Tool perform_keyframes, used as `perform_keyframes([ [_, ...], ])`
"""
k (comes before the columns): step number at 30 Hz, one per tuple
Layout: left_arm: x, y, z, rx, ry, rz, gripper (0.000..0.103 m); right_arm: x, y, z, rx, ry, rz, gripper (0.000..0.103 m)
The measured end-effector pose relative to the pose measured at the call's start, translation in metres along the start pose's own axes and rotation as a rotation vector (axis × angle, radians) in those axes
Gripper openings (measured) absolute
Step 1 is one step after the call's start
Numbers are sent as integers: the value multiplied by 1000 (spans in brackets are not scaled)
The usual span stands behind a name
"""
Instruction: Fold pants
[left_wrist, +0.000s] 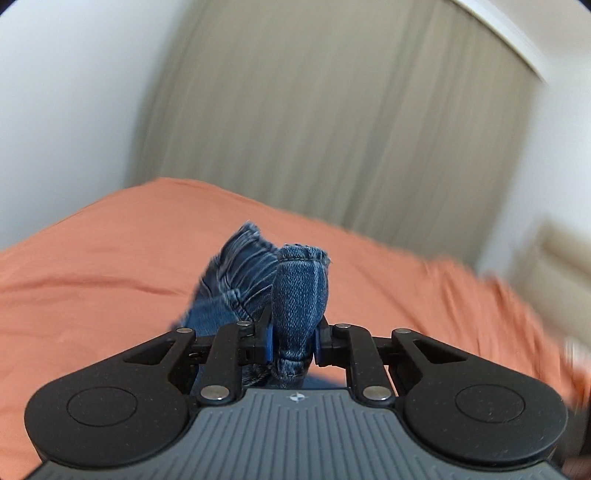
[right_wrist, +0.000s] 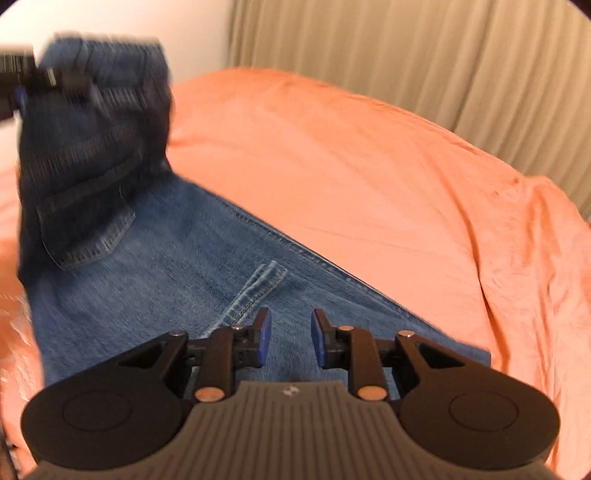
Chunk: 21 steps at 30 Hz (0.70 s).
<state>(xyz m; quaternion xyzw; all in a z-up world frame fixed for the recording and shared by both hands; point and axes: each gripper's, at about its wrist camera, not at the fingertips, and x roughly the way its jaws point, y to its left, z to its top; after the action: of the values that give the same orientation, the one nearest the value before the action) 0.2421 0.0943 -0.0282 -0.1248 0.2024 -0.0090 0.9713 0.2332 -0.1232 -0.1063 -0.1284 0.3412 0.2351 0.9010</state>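
Denim fills the gap of your left claw (left_wrist: 293, 341): its blue pads are clamped on a bunched fold of the jeans (left_wrist: 295, 295), a hemmed edge and a gathered band standing up above the fingers, lifted off the bed (left_wrist: 92, 266). In the right wrist view that same claw (right_wrist: 22, 79) shows blurred at the upper left, with the waist end and a back pocket (right_wrist: 86, 225) hanging from it, raised above the rest of the garment.

Your right claw (right_wrist: 291, 338) hangs over the flat part of the jeans (right_wrist: 177, 266) with its jaws parted and nothing between the pads; whether it touches the cloth below, you cannot tell. Just ahead of its left finger lies a short stitched seam tab (right_wrist: 258, 286). One long seamed edge of the denim runs diagonally from the lifted part down toward the lower right, ending near the claw's right side.

Beyond that edge the orange bedsheet (right_wrist: 369, 166) spreads wide to the right and ahead, lightly wrinkled, rolling off at the far right. A beige curtain (right_wrist: 424, 55) hangs behind the bed, and a white wall (left_wrist: 66, 92) stands to the left of it.
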Motion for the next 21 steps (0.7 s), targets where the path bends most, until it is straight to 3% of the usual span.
perform_keyframes([
  [6,19,-65,-59,256,218,-88,20,-26,-13,-34,96,-24,-48,20],
  [10,29,-81,-94,315,360,-102,25,-28,-18,-57,170,7,-66,22],
  [11,32,-81,-97,316,380,-104,26,-27,-21,-62,200,12,-76,22],
  [14,24,-72,-96,266,441,-160,42,-22,-29,-78,277,26,-119,22],
  [21,20,-41,-77,50,492,-294,69,-27,-44,-100,479,4,-85,26],
])
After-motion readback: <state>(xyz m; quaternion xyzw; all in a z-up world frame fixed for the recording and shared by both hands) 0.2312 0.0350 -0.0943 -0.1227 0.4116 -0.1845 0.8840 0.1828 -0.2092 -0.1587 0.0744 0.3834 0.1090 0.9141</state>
